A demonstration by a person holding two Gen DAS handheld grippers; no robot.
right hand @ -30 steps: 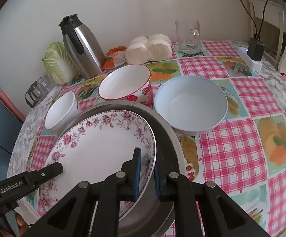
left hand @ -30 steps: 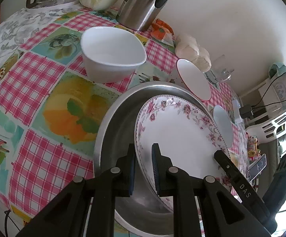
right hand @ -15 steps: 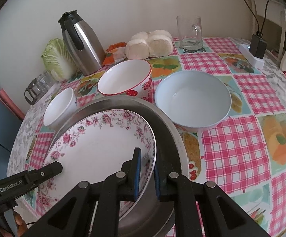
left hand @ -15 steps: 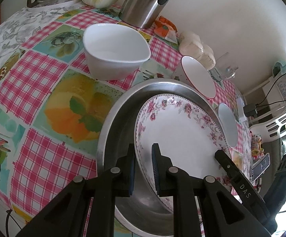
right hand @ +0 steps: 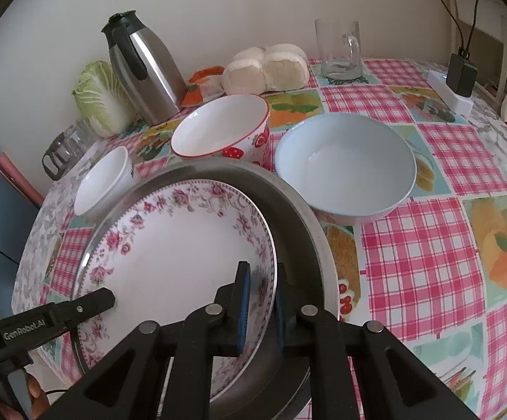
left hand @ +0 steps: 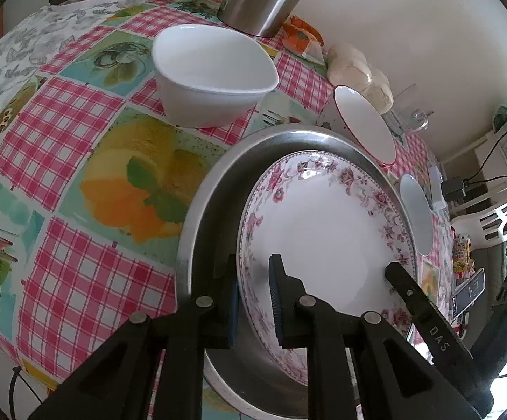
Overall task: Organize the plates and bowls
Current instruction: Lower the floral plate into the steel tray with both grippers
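Observation:
A floral-rimmed white plate (left hand: pixel 323 231) (right hand: pixel 176 252) lies inside a large steel pan (left hand: pixel 211 210) (right hand: pixel 298 217). My left gripper (left hand: pixel 253 294) is shut on the plate's rim at one side. My right gripper (right hand: pixel 262 301) is shut on the rim at the opposite side. Each gripper's finger shows in the other's view. A small white bowl (left hand: pixel 211 77) (right hand: pixel 103 182), a red-rimmed strawberry bowl (right hand: pixel 222 129) (left hand: pixel 365 126) and a pale blue bowl (right hand: pixel 344 161) (left hand: pixel 416 213) stand on the table beyond the pan.
A steel thermos jug (right hand: pixel 141 70), a cabbage (right hand: pixel 99 98), wrapped buns (right hand: pixel 267 66), a glass mug (right hand: pixel 339 49) and a glass pot (right hand: pixel 64 147) line the back of the checked tablecloth (right hand: pixel 428 266). A charger block (right hand: pixel 459 77) sits at the right edge.
Both grippers and the plate have shifted slightly toward the far side of the table; the bowls appear a little nearer. The grips on the plate rim are unchanged.

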